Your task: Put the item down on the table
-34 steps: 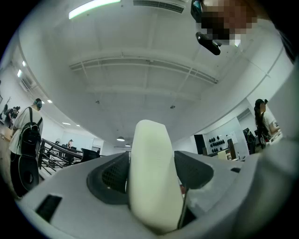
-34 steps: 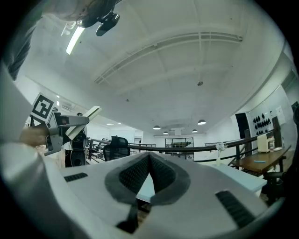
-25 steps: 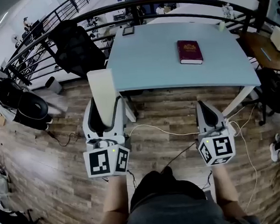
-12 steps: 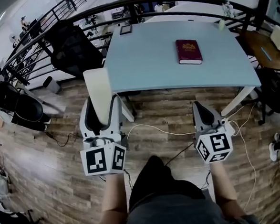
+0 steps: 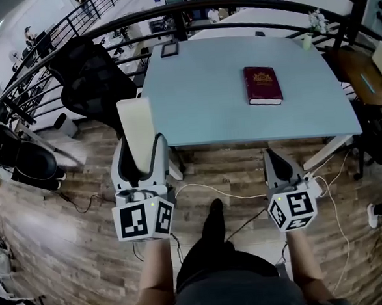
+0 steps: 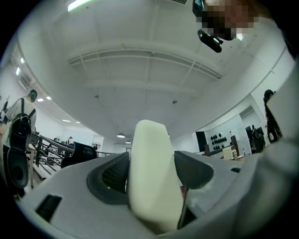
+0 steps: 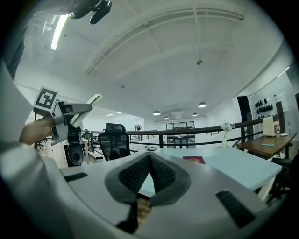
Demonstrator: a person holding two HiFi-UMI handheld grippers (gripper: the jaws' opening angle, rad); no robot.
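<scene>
My left gripper is shut on a flat cream-white block that sticks up and forward out of its jaws, just short of the near left edge of the light blue table. In the left gripper view the block fills the gap between the jaws and points at the ceiling. To the right, my right gripper is shut with nothing in it, held over the floor before the table's near edge; its pads meet in its own view.
A dark red book lies on the table's right half, and a small dark tablet sits at its far left edge. A black office chair stands left of the table. White cables run over the wooden floor. A railing curves behind.
Both grippers have drifted slightly closer to the table's near edge, the left one still carrying the block. The view has tilted so the table sits nearer.
</scene>
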